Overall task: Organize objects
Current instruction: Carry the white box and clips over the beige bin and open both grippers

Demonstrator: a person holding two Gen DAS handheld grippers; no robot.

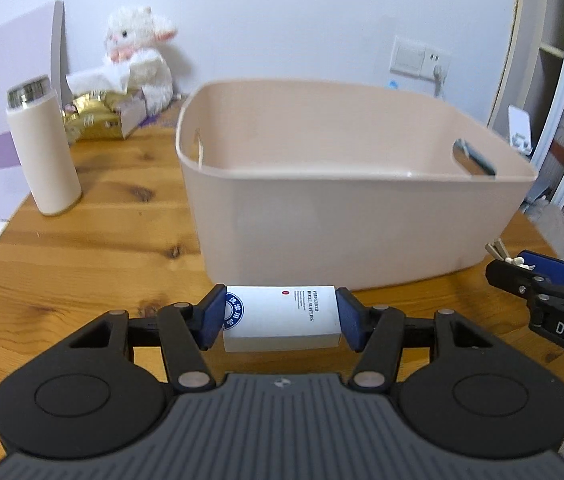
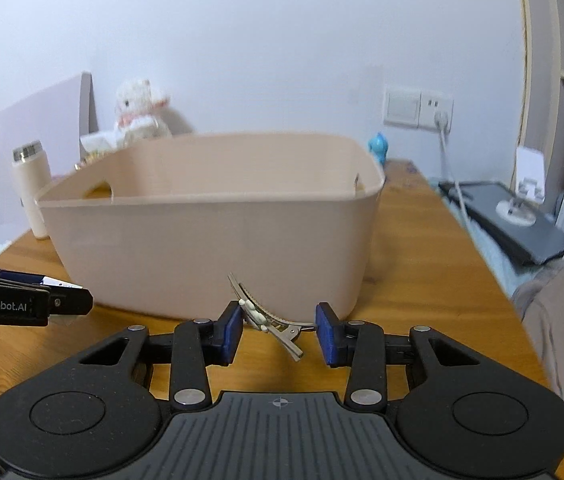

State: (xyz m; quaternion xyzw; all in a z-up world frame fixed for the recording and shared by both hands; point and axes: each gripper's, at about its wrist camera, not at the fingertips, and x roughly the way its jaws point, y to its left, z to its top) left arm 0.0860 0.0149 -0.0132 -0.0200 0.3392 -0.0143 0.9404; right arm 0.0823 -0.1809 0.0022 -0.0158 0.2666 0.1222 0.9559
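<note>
A white cardboard box (image 1: 282,316) with blue printing sits lengthwise between the blue pads of my left gripper (image 1: 279,316), which is shut on it just above the wooden table (image 1: 93,248), close to the near wall of the beige plastic bin (image 1: 342,216). My right gripper (image 2: 277,330) is shut on a metal hair clip (image 2: 265,316) with small white beads; the clip lies slanted across the gap, one end pointing up toward the bin (image 2: 209,240). In the left wrist view the right gripper (image 1: 522,268) shows at the right edge with the clip (image 1: 498,249) sticking up.
A cream thermos (image 1: 43,148) stands left of the bin. Behind it are a white plush toy (image 1: 137,52), gold packets (image 1: 93,120) and a lilac board (image 1: 5,92). A wall socket with cable (image 2: 438,116), a small blue figure (image 2: 378,147) and a dark flat device (image 2: 506,220) lie to the right.
</note>
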